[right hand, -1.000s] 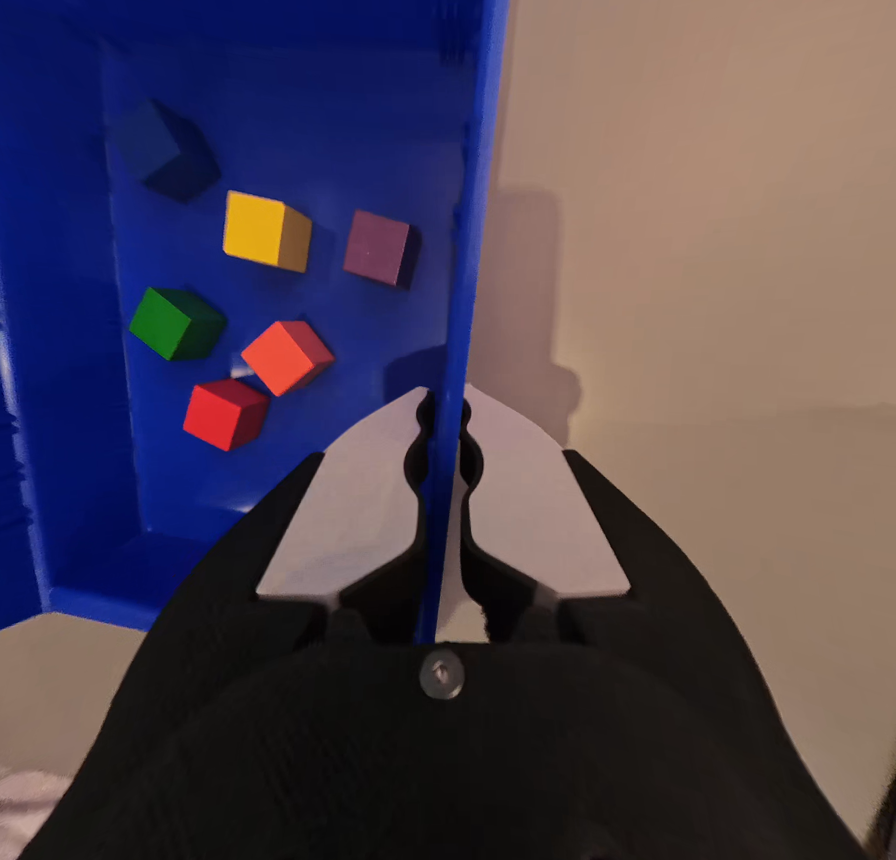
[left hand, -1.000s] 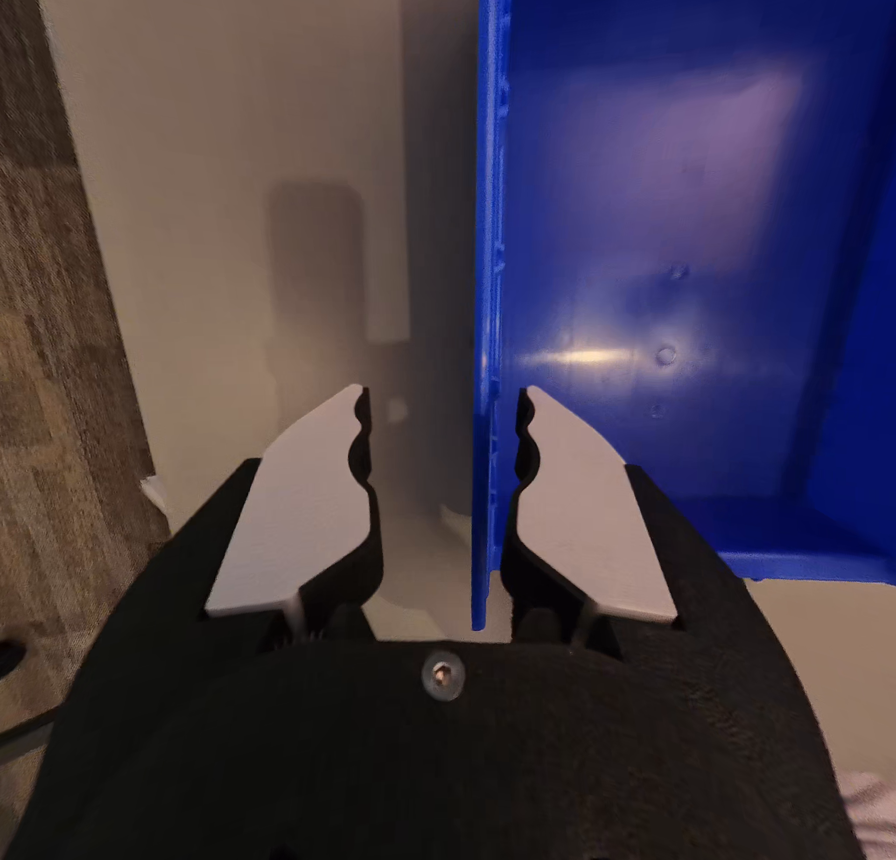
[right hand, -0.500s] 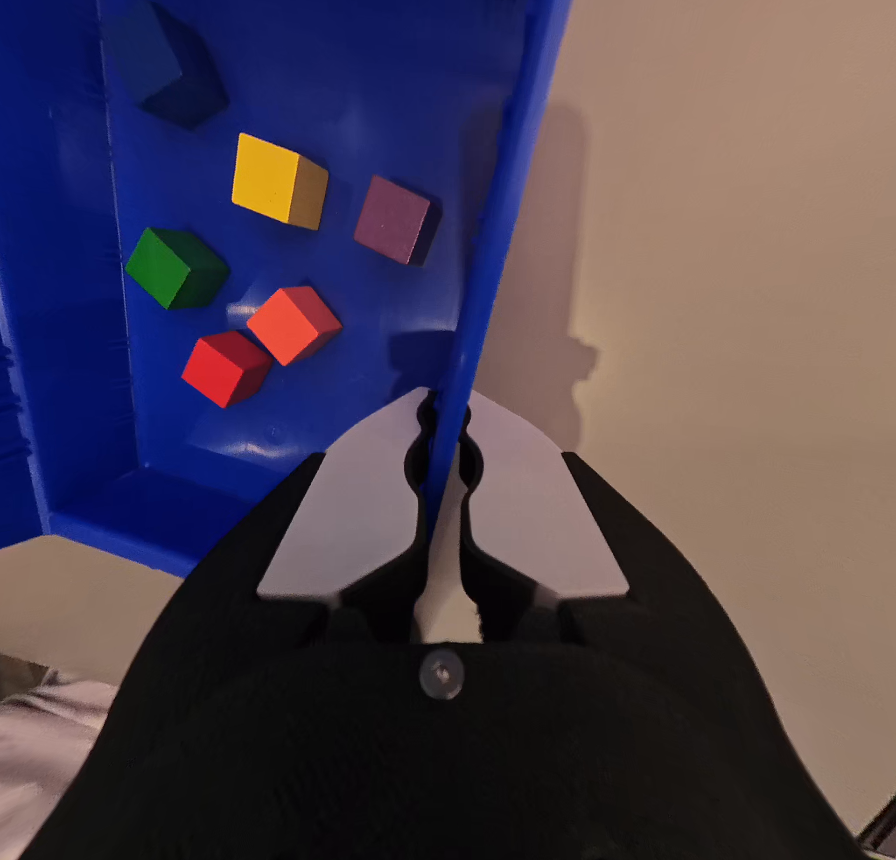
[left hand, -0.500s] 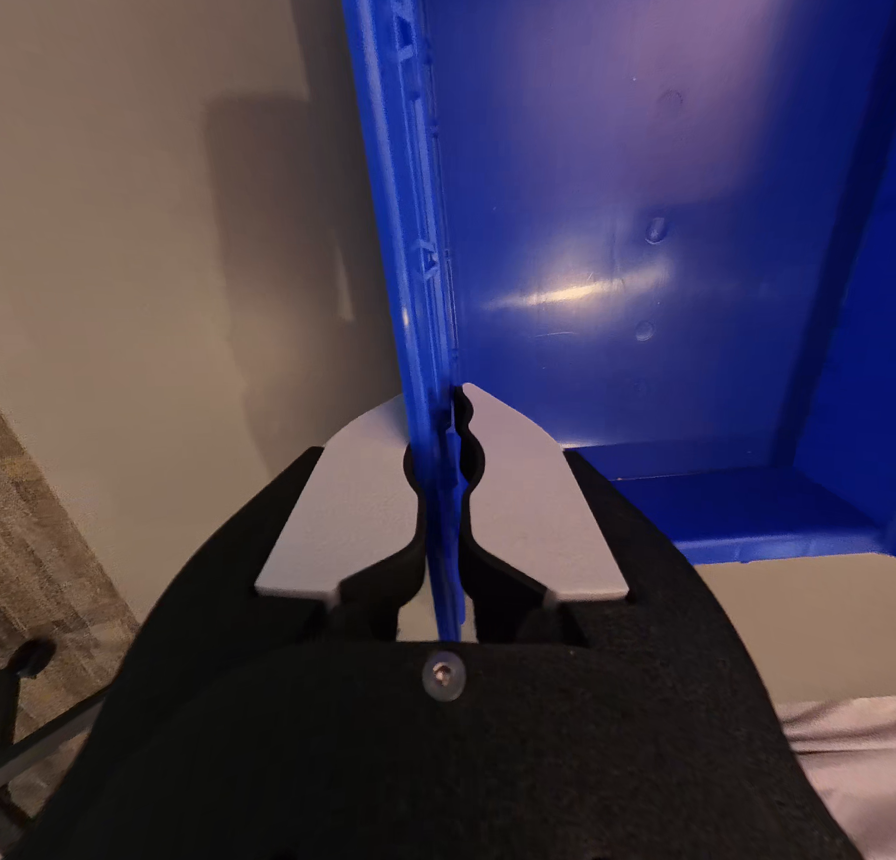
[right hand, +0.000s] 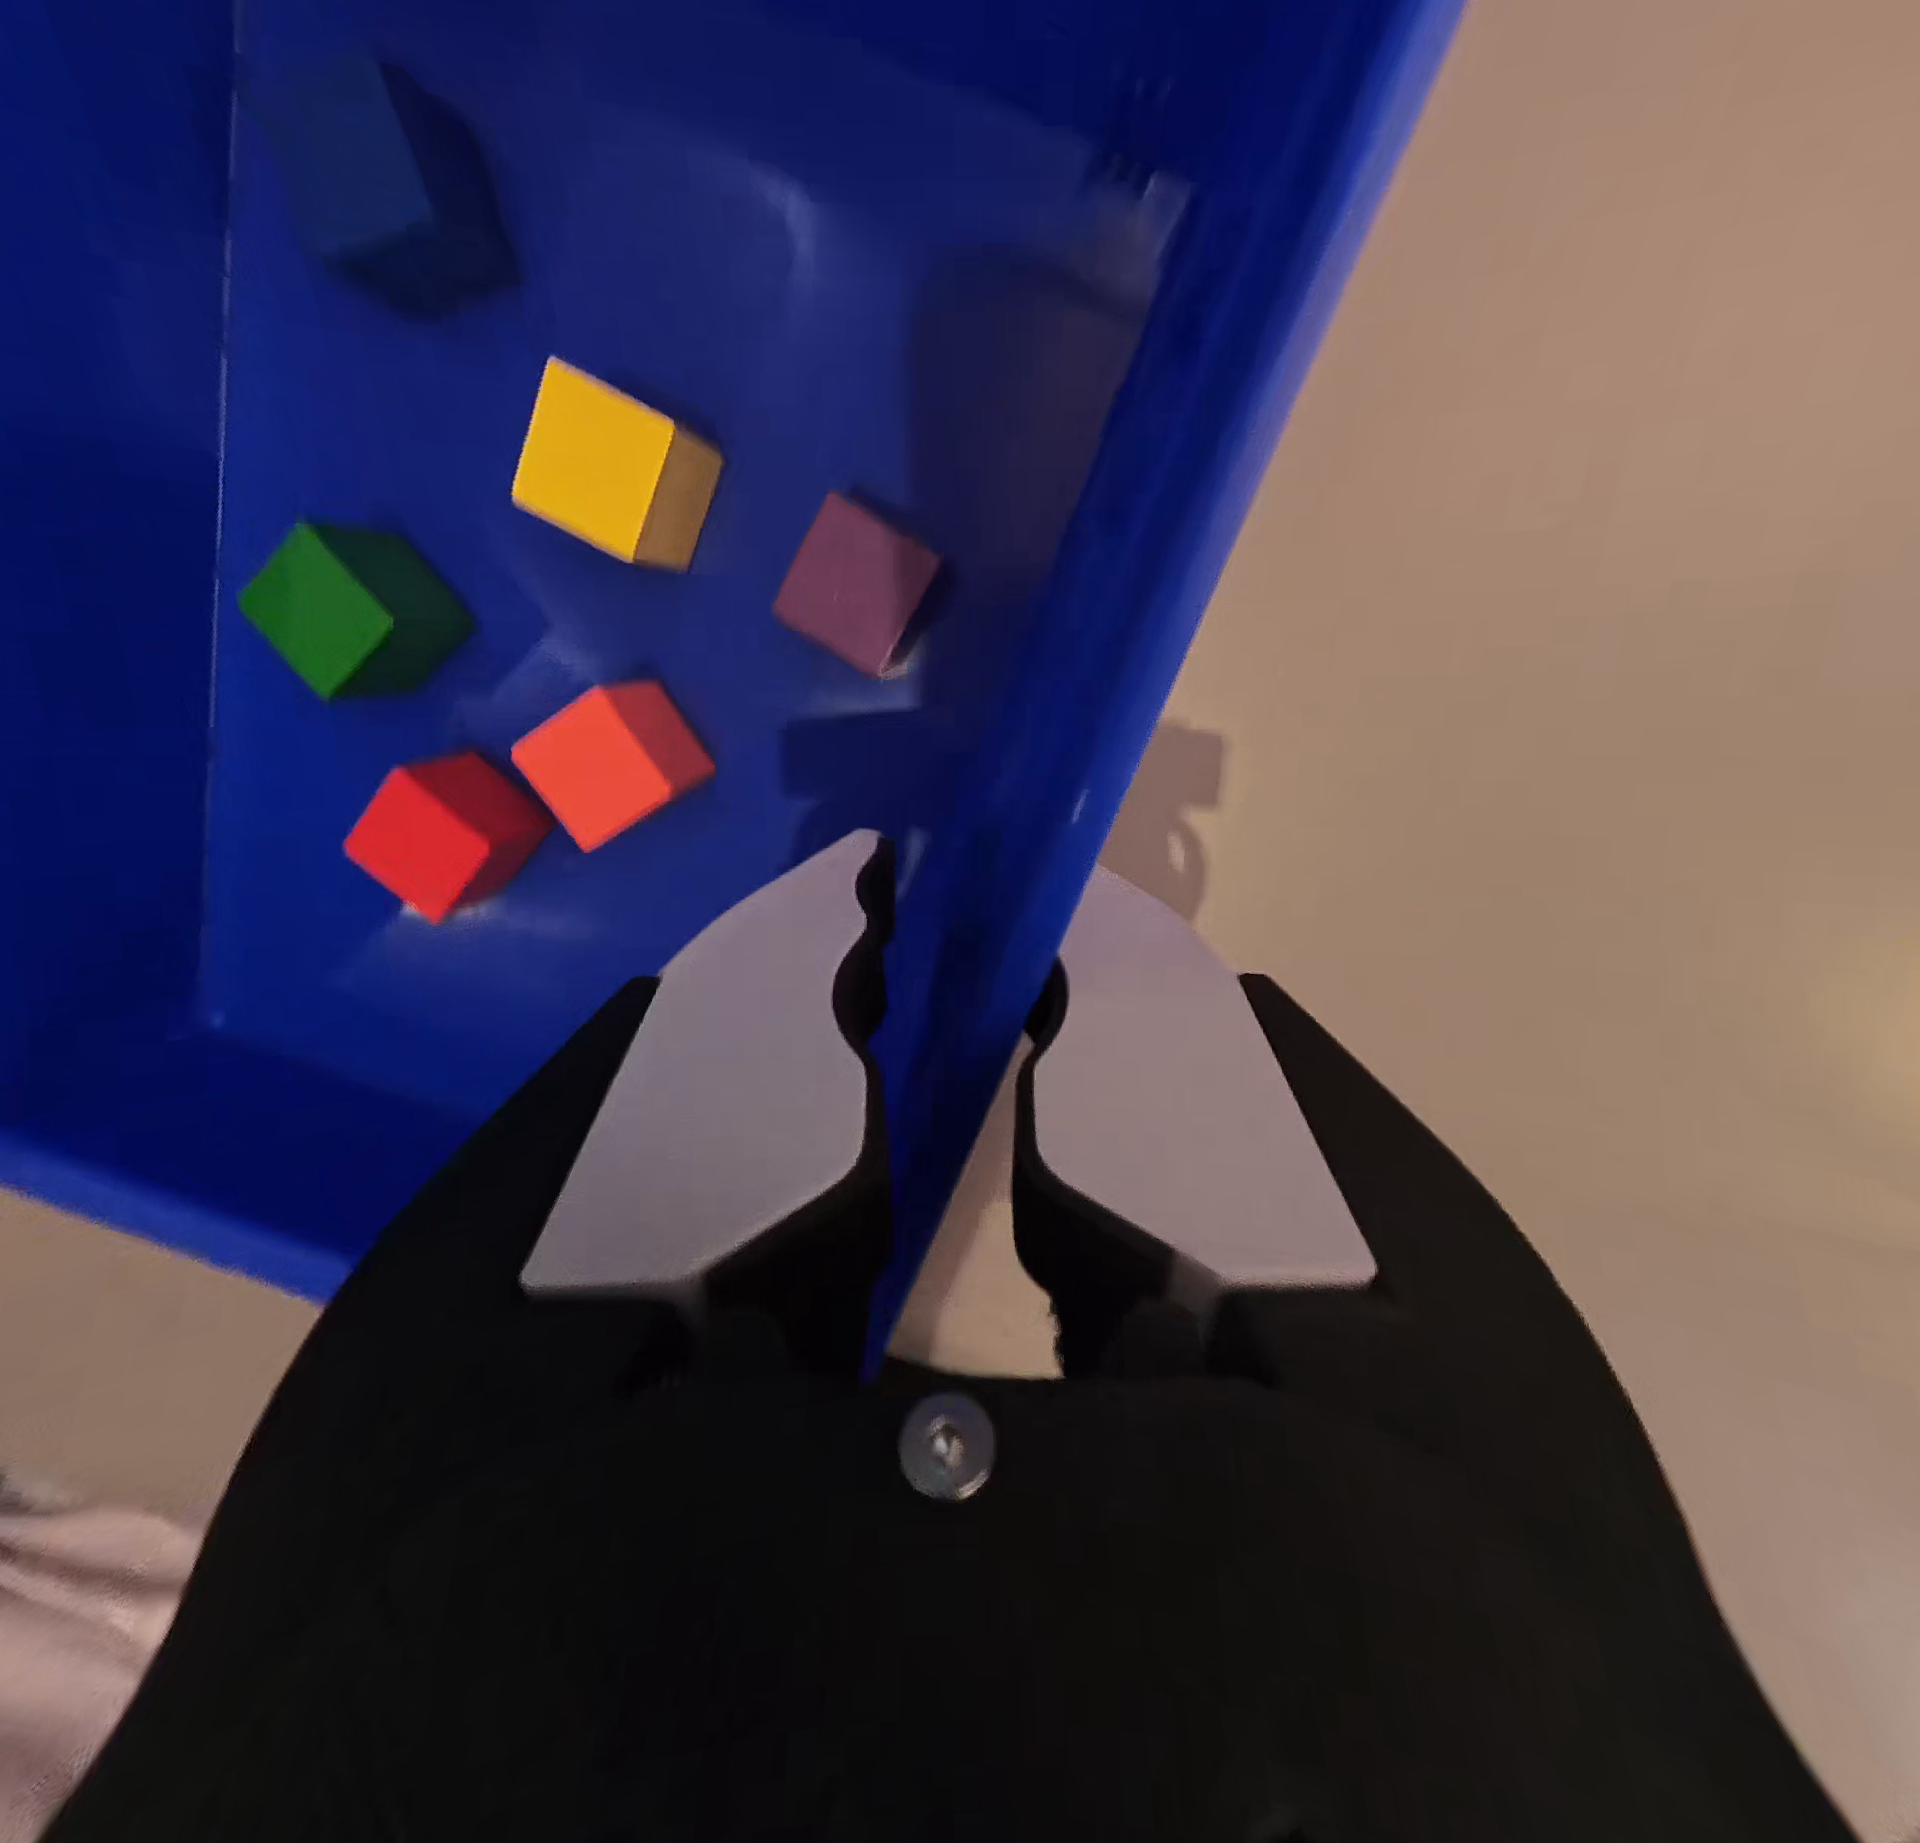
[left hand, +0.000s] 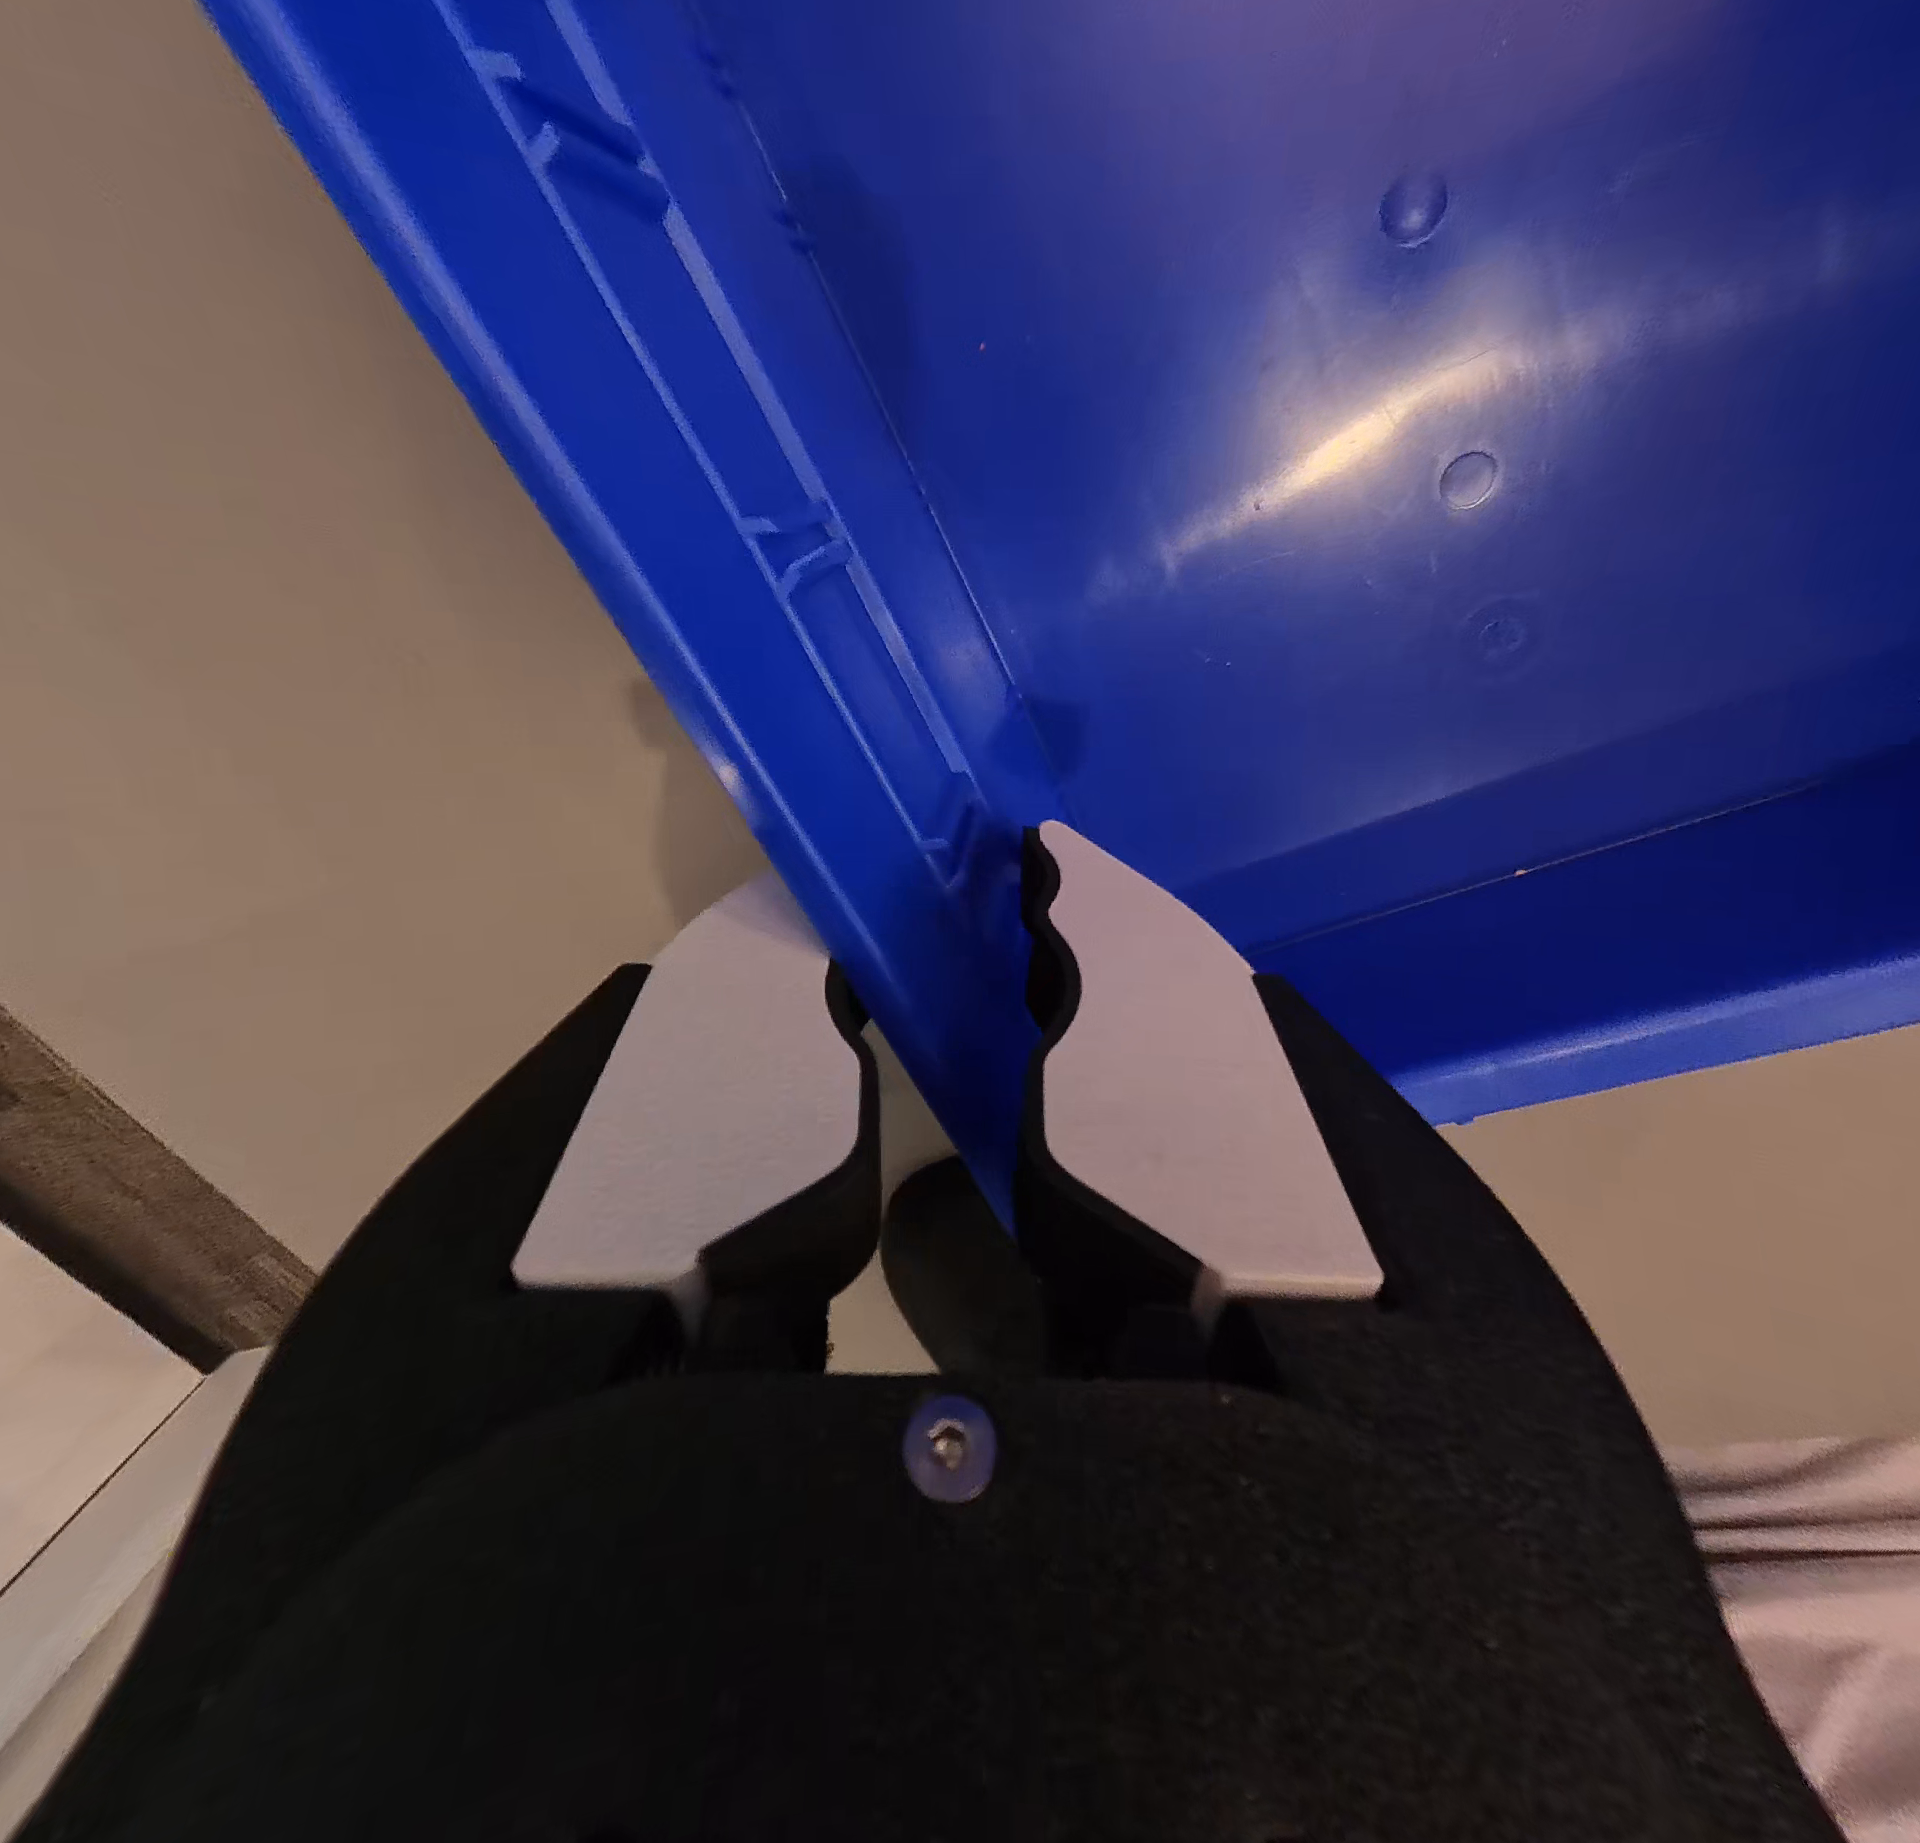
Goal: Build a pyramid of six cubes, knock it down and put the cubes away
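both grippers pinch the bin: the left gripper (left hand: 940,920) has its jaws pressed on the bin (left hand: 1299,359) side wall, which runs up and to the left away from the jaws; the right gripper (right hand: 966,920) clamps the opposite wall, which leans up and to the right. the cubes lie loose on the bin floor, ahead and left of the right jaws: red (right hand: 436,832), orange (right hand: 608,759), green (right hand: 343,609), yellow (right hand: 613,458), purple (right hand: 857,583), dark blue (right hand: 390,183). the right gripper is nearer them; judging by this, the next move is shifting or tipping the bin.

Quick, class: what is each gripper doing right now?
Left gripper: shut on the blue plastic bin's left wall.
Right gripper: shut on the bin's right wall.
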`<state>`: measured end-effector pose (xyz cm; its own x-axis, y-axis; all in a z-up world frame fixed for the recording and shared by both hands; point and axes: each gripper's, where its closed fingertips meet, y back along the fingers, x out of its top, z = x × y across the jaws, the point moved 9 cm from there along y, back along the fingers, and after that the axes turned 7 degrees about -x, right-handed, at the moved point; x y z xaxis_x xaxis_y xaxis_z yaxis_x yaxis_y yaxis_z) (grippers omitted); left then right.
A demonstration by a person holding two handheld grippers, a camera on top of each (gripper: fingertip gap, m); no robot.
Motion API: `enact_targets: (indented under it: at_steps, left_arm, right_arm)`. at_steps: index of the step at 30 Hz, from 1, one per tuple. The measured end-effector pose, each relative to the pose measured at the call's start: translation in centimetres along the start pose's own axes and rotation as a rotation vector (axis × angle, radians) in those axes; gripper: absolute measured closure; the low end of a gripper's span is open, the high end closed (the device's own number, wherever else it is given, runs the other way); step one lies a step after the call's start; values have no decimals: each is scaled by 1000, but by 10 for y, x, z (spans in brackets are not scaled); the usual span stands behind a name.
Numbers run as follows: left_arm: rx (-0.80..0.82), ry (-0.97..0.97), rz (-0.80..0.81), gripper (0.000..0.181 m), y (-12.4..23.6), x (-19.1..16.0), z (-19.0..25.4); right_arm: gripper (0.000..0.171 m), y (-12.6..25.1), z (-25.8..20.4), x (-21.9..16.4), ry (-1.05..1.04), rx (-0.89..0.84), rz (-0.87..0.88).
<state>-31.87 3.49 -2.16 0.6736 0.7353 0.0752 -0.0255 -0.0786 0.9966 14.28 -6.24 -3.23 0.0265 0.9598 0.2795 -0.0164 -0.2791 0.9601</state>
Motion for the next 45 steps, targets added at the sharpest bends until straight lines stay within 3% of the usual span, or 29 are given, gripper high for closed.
enact_targets:
  at_steps: [2,7,15,21,30,38,42,45]
  left_arm:
    - [-6,-16,1,156,0,2,8]
    - [-1,-59,-18,153,0,2,27]
    - [-127,-141,42,146,6,8,44]
    - [-239,-160,326,147,56,-4,24]
    - [-234,-25,621,154,117,-77,-37]
    - [-258,109,774,159,131,-117,-73]
    - [-161,160,738,157,130,-127,-83]
    - [-144,190,788,157,138,-133,-85]
  right_arm:
    - [141,-8,-1,5,-7,-20,0]
    - [159,-10,4,6,-22,-49,-14]
    - [158,-11,3,8,-18,-65,-35]
    - [161,-13,12,9,-47,9,-26]
    - [163,-11,63,6,-97,155,-189]
    - [164,38,75,-1,-83,86,-273]
    - [164,94,55,28,-62,85,-209]
    - [164,132,13,62,10,76,-178]
